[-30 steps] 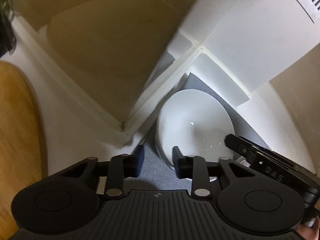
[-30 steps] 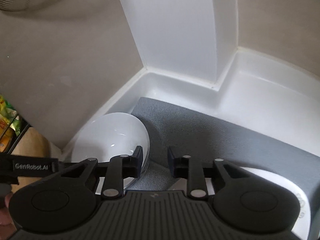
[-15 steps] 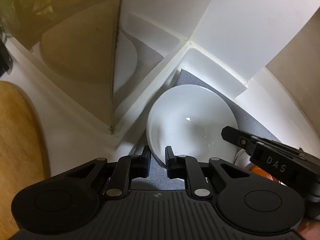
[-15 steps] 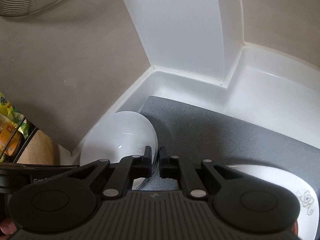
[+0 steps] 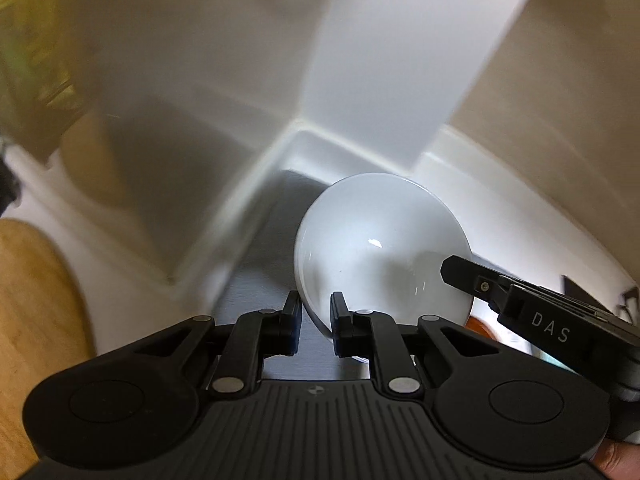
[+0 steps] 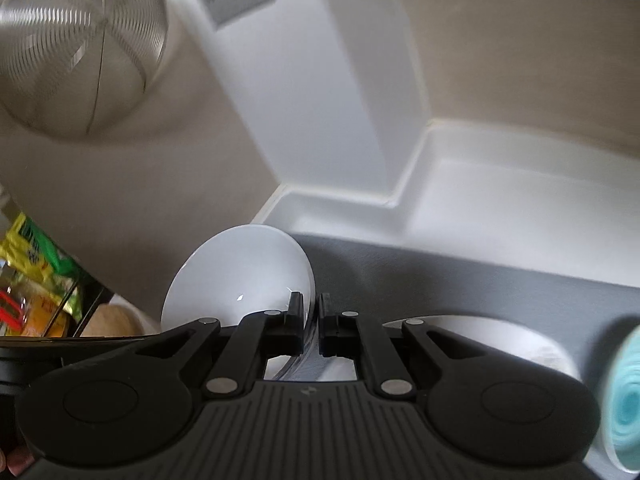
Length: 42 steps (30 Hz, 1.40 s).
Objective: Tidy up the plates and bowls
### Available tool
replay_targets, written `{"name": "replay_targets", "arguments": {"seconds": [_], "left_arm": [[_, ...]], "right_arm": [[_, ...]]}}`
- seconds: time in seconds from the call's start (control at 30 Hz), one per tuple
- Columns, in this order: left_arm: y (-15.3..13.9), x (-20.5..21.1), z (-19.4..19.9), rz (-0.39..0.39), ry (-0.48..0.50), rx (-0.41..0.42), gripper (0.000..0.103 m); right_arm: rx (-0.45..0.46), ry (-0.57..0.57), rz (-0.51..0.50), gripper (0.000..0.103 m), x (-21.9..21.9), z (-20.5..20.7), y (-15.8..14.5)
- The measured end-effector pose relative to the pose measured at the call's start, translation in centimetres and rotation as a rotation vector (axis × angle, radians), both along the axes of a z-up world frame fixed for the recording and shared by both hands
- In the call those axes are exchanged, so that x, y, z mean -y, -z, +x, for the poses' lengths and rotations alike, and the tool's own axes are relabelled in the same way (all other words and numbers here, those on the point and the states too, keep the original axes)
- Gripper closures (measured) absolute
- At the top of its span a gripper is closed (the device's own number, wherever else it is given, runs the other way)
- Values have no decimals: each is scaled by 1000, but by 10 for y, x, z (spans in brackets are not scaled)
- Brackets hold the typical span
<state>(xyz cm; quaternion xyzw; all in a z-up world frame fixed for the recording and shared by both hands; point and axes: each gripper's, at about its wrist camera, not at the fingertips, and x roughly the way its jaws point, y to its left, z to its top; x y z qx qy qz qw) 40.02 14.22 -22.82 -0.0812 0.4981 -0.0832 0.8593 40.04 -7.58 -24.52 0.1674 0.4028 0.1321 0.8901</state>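
Both pairs of jaws had narrowed over the last second and the white bowl (image 5: 380, 248) had come up off the grey mat (image 6: 460, 280), tilting as it rose. From the right wrist view, the right gripper (image 6: 313, 320) had its jaws pinched together on the bowl's rim, one finger inside and one outside. From the left wrist view, the left gripper (image 5: 316, 320) straddled the near rim with its jaws close about it; whether they truly bit or only bracketed it could not be told. Beyond the bowl stood the white cabinet corner (image 5: 360, 100), blurred by motion. Lower right, a white plate (image 6: 500, 344) lay on the mat with a blue-patterned dish (image 6: 624, 400) just beside it. Judging from this, the organizing was partway: one bowl was in hand and unplaced, and the other pieces awaited sorting.
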Motion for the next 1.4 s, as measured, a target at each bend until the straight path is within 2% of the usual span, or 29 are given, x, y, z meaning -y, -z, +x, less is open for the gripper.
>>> {"name": "replay_targets", "arguments": {"seconds": [0.23, 0.33, 0.47, 0.6, 0.73, 0.8, 1.03, 1.2, 1.33, 1.4], "left_arm": [[-21, 88, 0, -44, 160, 7, 86], [-19, 132, 0, -63, 240, -26, 86], [-4, 189, -1, -60, 342, -92, 87], [21, 230, -12, -33, 407, -148, 86], [43, 252, -11, -7, 436, -188, 86], [44, 260, -21, 8, 446, -195, 87], [64, 285, -19, 44, 449, -221, 87], [66, 295, -23, 73, 454, -187, 87], [61, 286, -21, 41, 458, -203, 85], [60, 280, -19, 22, 452, -204, 79]], "right_arm": [[46, 153, -41, 96, 82, -33, -39], [50, 220, -80, 96, 123, -52, -46], [6, 312, -91, 95, 176, -80, -34], [-44, 380, -86, 96, 212, -104, -8], [-81, 406, -88, 96, 232, -116, 14], [-94, 412, -81, 96, 239, -119, 24], [-125, 422, -75, 96, 237, -115, 50], [-132, 411, -111, 96, 233, -111, 56], [-143, 418, -126, 93, 233, -109, 60], [-141, 418, -120, 92, 234, -108, 60]]}}
